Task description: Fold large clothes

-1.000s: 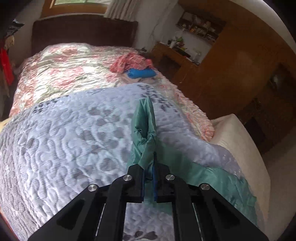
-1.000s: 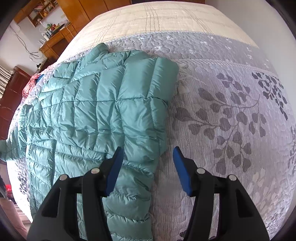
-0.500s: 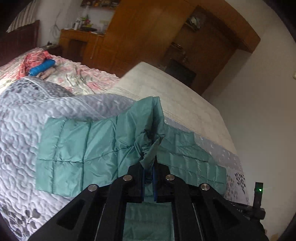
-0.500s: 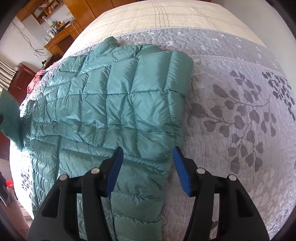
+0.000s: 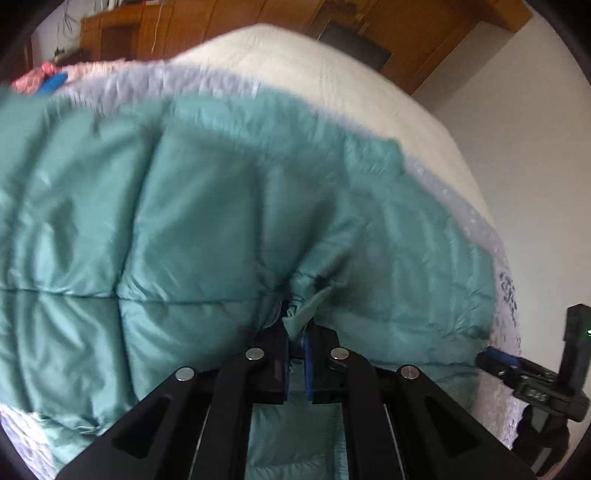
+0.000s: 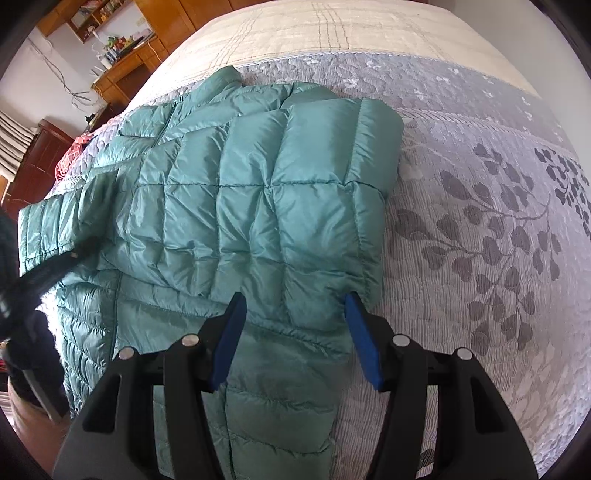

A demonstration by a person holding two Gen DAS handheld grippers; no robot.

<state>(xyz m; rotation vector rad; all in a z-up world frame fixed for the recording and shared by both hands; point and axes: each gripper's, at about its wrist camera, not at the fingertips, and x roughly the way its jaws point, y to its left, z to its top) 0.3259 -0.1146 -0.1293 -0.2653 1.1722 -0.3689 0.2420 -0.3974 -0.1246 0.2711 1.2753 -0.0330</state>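
Note:
A teal quilted puffer jacket [image 6: 258, 206] lies spread on the bed, one sleeve folded flat across its body. My left gripper [image 5: 297, 332] is shut on the cuff of the other sleeve [image 5: 306, 310] and holds it low over the jacket's body [image 5: 184, 221]. From the right wrist view that gripper is a dark blur [image 6: 48, 269] at the left edge, with the sleeve [image 6: 55, 221] bent over the jacket. My right gripper [image 6: 293, 306] hangs open just above the jacket's near edge, nothing between its blue pads [image 6: 229, 336]. It also shows at the right [image 5: 532, 384].
A grey leaf-patterned quilt [image 6: 480, 221] covers the bed, with a cream blanket [image 6: 332, 29] beyond it. Pink and blue clothes [image 5: 44, 77] lie at the far end. Wooden cabinets [image 5: 258, 14] and a desk [image 6: 122, 74] stand behind. A white wall [image 5: 517, 147] borders the bed's right side.
My left gripper has swung the sleeve from out over the quilt across and down onto the jacket's body. The right gripper has stayed open in place.

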